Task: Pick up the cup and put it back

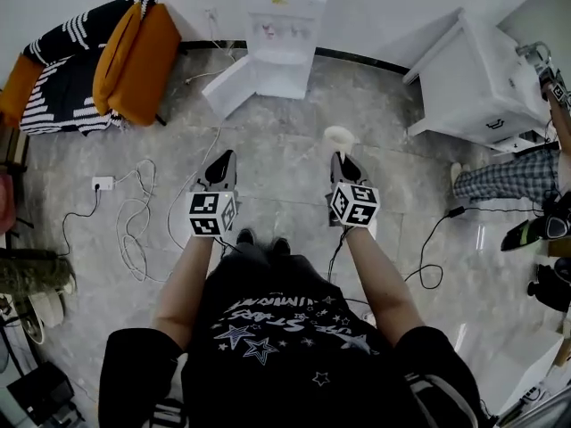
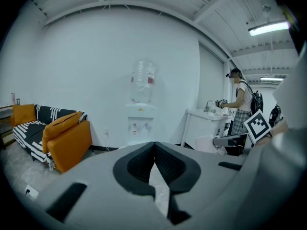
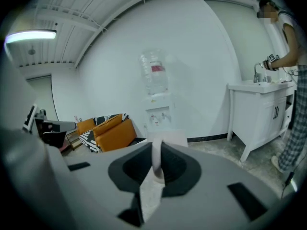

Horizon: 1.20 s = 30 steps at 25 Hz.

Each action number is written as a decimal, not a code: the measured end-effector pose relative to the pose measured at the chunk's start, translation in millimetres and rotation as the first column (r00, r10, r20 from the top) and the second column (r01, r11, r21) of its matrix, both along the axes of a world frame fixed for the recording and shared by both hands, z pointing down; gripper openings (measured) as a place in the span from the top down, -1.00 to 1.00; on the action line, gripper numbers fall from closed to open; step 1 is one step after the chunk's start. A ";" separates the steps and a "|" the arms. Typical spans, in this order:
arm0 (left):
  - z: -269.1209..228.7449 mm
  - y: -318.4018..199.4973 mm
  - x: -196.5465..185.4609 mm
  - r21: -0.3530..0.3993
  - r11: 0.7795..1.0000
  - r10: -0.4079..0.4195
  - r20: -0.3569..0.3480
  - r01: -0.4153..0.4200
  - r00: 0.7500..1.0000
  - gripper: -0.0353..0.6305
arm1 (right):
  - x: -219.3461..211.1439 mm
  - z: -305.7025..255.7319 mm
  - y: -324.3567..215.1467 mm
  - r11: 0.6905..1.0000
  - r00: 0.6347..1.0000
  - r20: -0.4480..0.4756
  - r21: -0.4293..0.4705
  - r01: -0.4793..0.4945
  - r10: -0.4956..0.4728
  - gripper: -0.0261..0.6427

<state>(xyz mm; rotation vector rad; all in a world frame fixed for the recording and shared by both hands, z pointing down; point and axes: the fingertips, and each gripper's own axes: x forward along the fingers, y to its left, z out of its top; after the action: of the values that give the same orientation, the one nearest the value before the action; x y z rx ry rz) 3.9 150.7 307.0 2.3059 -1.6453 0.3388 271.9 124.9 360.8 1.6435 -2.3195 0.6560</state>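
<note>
Pick-up half looks done: the cup (image 1: 339, 138) is off any surface, held up over the floor (image 1: 268, 163) in the right gripper (image 1: 342, 160). Put-back not yet done. No obvious set-down spot right by it; the dispenser (image 1: 278, 25), at 11 o'clock from the cup in the head view and well apart, is my guess for where it goes.

Right gripper: jaws nearly together, clamped on the cup's thin wall. In the right gripper view the wall runs as a pale strip straight up the slot between the two dark pads (image 3: 176, 166), one pad inside the cup and one outside as far as I can tell. The rest of the cup sticks out past the tips at 12 o'clock, rim end up and tilted slightly.

Left gripper (image 1: 224, 159): at 9 o'clock of the right one, near but apart from the cup. Jaws closed tip to tip, nothing between them, just floor showing through the gap lower down. Idle.

Left to do: carry the cup to its place, set it upright, let go.
</note>
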 end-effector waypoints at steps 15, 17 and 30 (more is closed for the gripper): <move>-14.2 89.6 -56.4 0.041 0.999 0.036 -0.031 -0.035 0.999 0.87 | -77.5 -13.8 98.7 0.999 0.998 -0.035 0.003 0.044 -0.044 0.79; -15.4 101.7 -75.0 0.045 0.999 0.029 -0.029 -0.027 0.999 0.87 | -88.1 -17.3 115.0 0.999 0.999 -0.035 0.006 0.033 -0.032 0.79; -13.8 167.0 -102.1 0.051 0.993 0.108 -0.066 -0.105 0.992 0.87 | -112.8 -35.5 215.1 0.998 0.998 -0.050 0.036 -0.045 0.047 0.79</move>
<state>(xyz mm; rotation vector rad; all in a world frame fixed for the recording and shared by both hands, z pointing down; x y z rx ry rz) -98.2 317.7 293.1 2.4176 -1.5176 0.2434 159.1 340.0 325.4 1.7125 -2.2764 0.5796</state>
